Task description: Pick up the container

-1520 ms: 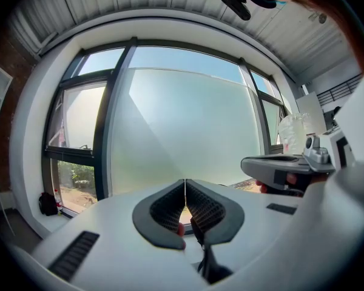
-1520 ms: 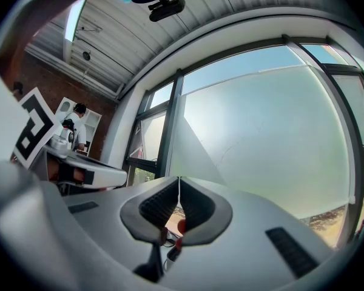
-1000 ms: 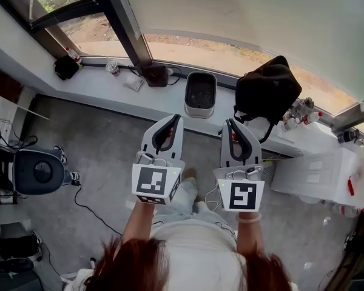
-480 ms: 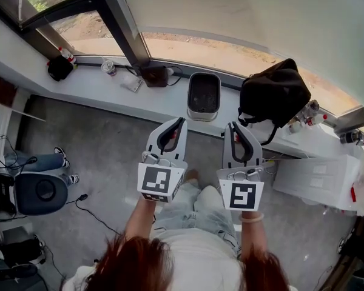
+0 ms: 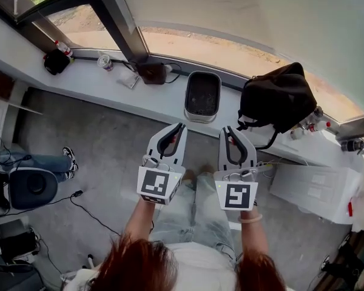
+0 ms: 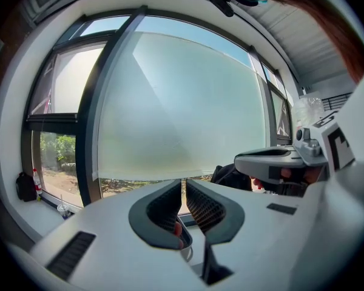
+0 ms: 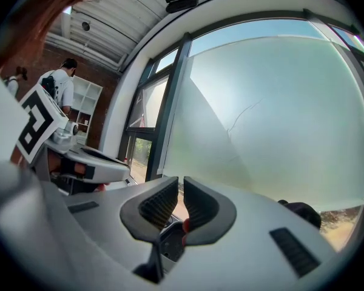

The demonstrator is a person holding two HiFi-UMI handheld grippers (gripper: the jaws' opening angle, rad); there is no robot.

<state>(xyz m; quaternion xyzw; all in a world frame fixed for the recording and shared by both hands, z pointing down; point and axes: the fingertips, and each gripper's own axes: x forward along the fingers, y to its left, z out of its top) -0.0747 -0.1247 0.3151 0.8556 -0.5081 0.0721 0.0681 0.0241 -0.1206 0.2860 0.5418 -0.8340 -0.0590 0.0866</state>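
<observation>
The container (image 5: 202, 96) is a grey rectangular bin with dark contents, standing on the white window ledge (image 5: 97, 83). My left gripper (image 5: 180, 127) is held in the air short of the ledge, just left of the bin, jaws shut with nothing between them. My right gripper (image 5: 226, 130) hangs beside it, just right of the bin, also shut and empty. In the left gripper view the closed jaws (image 6: 183, 184) point at the frosted window, with the right gripper (image 6: 273, 162) alongside. The right gripper view shows its closed jaws (image 7: 181, 184). Neither gripper view shows the bin.
A black bag (image 5: 278, 99) sits on the ledge right of the bin. A dark pouch (image 5: 153, 73), a cup (image 5: 103, 60) and a bottle (image 5: 62, 47) lie further left. A white box (image 5: 315, 187) stands lower right, a chair (image 5: 31, 187) at the left. A person (image 7: 60, 86) stands far behind.
The ledge and bin have drawn nearer to both grippers as I stepped forward. Both grippers stay shut and side by side.
</observation>
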